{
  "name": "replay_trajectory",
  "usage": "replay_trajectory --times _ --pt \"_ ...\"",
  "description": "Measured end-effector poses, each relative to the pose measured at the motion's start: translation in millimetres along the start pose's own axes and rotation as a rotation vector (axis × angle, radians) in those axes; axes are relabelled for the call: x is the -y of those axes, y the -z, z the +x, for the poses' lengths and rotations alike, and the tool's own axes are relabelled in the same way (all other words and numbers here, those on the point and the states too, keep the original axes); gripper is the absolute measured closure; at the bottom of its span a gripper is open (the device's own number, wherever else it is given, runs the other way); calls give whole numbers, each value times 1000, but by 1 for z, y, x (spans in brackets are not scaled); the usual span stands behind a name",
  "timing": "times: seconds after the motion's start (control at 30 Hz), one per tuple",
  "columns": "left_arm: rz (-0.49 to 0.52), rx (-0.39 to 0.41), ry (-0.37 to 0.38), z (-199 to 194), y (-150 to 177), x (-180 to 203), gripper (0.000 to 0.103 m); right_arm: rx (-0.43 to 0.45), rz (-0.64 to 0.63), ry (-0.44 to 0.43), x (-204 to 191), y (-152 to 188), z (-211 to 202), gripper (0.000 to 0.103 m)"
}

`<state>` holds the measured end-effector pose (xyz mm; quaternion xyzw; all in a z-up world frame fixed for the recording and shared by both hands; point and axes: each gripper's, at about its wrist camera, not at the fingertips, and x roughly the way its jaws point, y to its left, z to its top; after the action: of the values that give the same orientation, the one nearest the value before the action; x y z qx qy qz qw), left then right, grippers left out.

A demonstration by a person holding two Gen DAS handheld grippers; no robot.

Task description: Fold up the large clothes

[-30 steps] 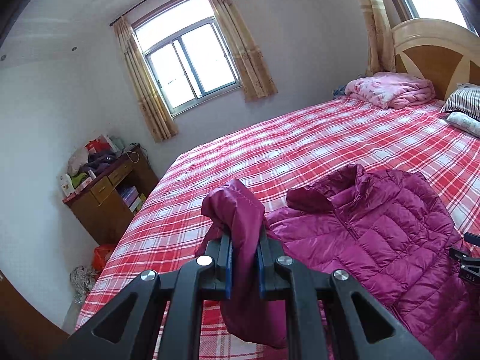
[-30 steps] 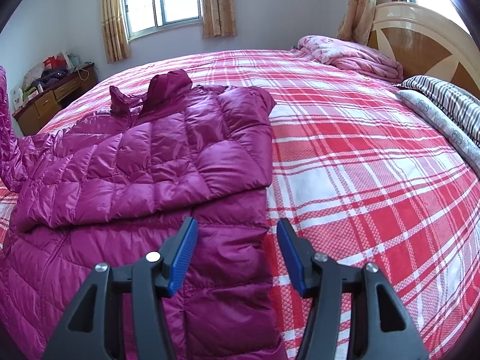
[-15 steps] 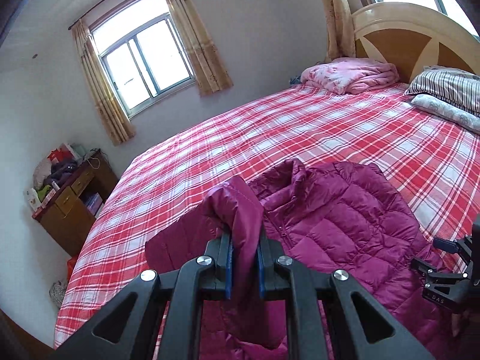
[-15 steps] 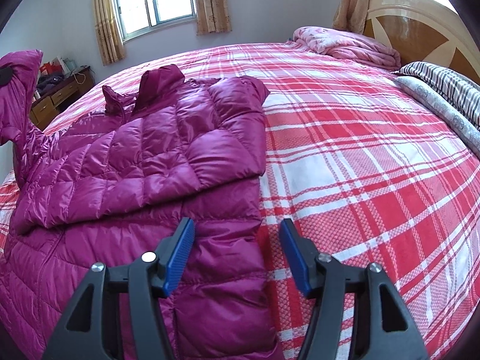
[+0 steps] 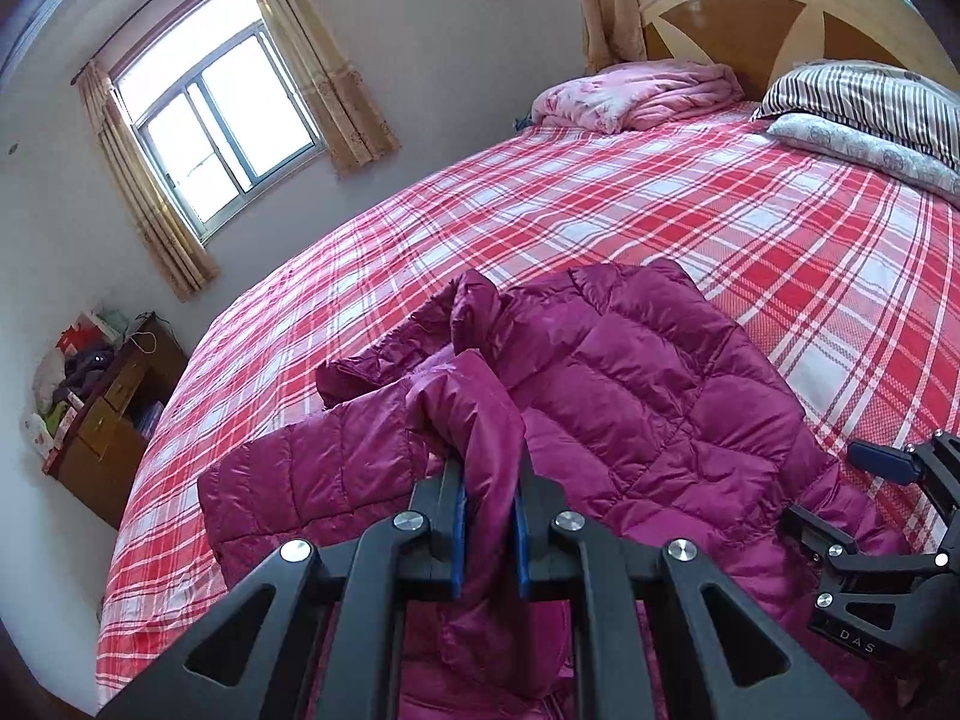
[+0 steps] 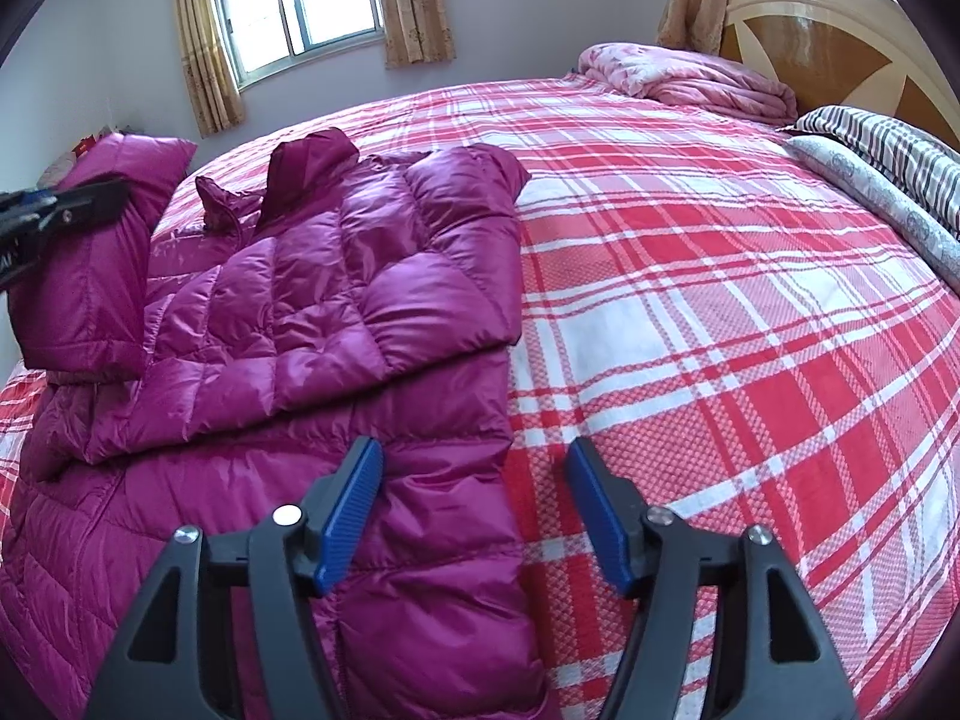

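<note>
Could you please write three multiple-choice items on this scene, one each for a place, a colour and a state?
1. Where does the pink quilt lie?
A. by the headboard
B. on the floor
C. on the dresser

2. What colour is the jacket?
A. navy
B. magenta
C. grey

3. How does the right gripper stand?
A. shut on the jacket
B. shut on a pillow
C. open, holding nothing

Answers:
1. A, since the quilt sits folded on the bed just in front of the headboard.
2. B, since the quilted fabric is magenta throughout.
3. C, since its blue pads stand wide apart above the jacket's edge, while the left gripper is the one clamped on a sleeve.
</note>
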<state>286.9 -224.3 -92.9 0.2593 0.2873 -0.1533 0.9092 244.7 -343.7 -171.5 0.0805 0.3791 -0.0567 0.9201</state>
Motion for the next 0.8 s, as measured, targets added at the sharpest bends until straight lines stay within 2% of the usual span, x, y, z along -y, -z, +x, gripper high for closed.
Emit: replay_trajectory --times 0.2,0.3,0.37,0.4,0.43,0.47,0.5,0.53,0.67,0.8 --pt "43 -15 -15 16 13 24 91 0 10 -7 0 1 1 34" --pt "27 -14 -34 23 14 27 89 0 7 -4 1 1 1 34" --pt "22 -18 -28 25 14 26 82 0 8 -6 1 1 1 33" --pt "22 -9 -18 23 15 26 71 1 7 -8 1 1 1 32" --pt "24 5 -14 20 15 26 53 1 7 -10 1 0 1 31" --pt "27 25 -14 16 17 27 41 3 8 -15 1 0 1 30" --pt "26 46 -12 11 18 27 22 4 11 -23 2 0 1 30" --pt "21 69 -10 6 20 27 11 7 15 -33 3 0 1 28" --pt "-3 104 7 -7 31 15 10 30 68 -65 11 -1 -5 28" --pt "-90 97 2 -12 48 -20 10 74 103 -70 15 -6 -21 26"
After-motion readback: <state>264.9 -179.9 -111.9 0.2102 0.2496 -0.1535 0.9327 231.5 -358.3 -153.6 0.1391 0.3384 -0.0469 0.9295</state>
